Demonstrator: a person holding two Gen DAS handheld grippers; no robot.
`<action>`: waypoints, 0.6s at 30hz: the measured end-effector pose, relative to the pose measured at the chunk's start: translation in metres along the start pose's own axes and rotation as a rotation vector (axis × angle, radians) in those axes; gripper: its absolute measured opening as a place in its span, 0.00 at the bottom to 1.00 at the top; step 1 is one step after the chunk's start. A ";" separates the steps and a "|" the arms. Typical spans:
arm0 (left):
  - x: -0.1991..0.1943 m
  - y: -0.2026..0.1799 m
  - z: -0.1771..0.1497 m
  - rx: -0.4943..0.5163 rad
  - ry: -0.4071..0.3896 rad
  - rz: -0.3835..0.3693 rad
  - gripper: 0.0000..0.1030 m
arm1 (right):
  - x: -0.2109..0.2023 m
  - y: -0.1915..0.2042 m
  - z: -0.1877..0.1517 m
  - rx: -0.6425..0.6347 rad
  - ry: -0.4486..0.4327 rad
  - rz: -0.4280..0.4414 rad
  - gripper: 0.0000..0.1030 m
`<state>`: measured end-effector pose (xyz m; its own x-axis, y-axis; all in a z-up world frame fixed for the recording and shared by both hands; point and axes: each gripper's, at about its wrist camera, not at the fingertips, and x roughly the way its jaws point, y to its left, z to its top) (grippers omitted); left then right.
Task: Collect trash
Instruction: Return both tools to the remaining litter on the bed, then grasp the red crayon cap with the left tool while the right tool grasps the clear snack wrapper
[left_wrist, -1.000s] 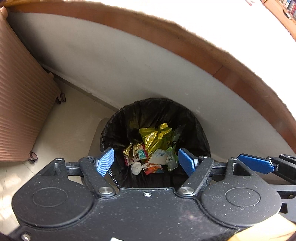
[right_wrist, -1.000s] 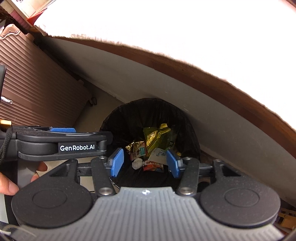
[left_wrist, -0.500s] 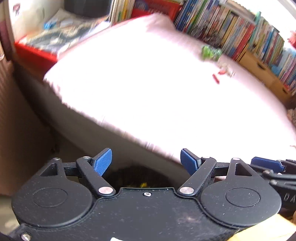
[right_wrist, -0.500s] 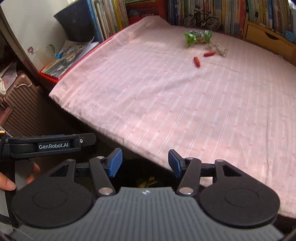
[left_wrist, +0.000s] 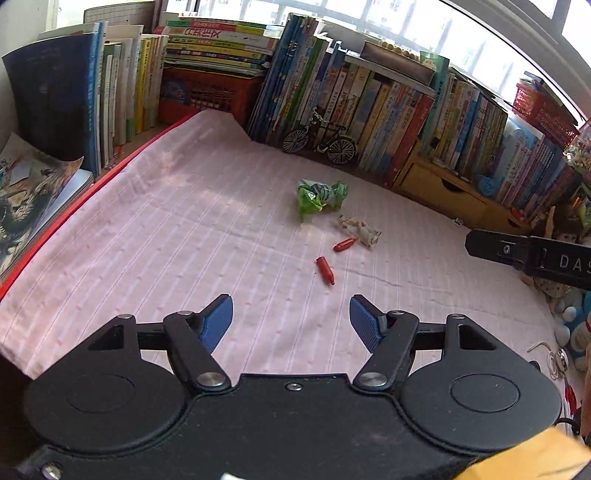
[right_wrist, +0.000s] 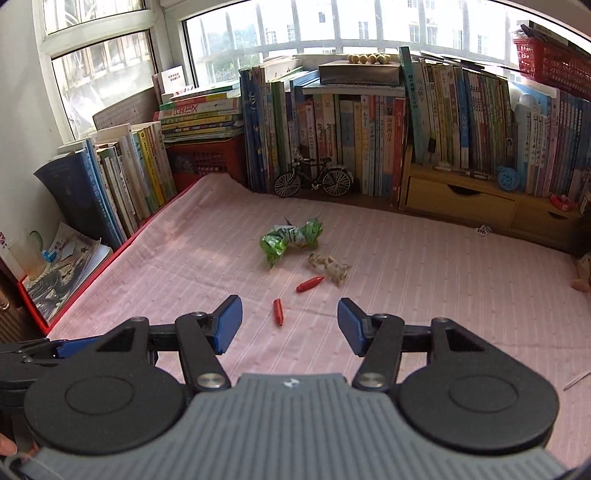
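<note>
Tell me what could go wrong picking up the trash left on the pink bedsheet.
The two red pieces are small and rounded; they could roll or slip from the pads.
The beige wrapper lies right beside one red piece, so one grab may knock the other away.
Pinching low on the soft bedsheet could catch cloth.
The left tool is closing on nothing, so reopen it first.

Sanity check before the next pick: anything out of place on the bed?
Yes. Litter sits mid-sheet on the pink bedsheet: a crumpled green wrapper, a crumpled white wrapper beside it, and two small red capsule-shaped pieces nearer the camera. A small white scrap lies by the wooden drawers.
</note>
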<state>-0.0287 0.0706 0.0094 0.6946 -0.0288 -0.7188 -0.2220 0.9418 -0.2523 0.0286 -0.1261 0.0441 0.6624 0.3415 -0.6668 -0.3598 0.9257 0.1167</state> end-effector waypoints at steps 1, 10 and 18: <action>0.008 -0.006 0.005 0.009 0.004 0.004 0.64 | 0.006 -0.005 0.007 -0.006 -0.007 -0.005 0.69; 0.110 -0.046 0.026 -0.021 0.096 0.018 0.44 | 0.071 -0.047 0.042 -0.043 0.022 0.001 0.68; 0.175 -0.058 0.023 -0.054 0.151 0.086 0.33 | 0.151 -0.069 0.047 -0.072 0.129 0.059 0.69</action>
<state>0.1215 0.0186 -0.0870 0.5615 -0.0031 -0.8275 -0.3152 0.9238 -0.2173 0.1839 -0.1308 -0.0301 0.5504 0.3667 -0.7500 -0.4450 0.8890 0.1081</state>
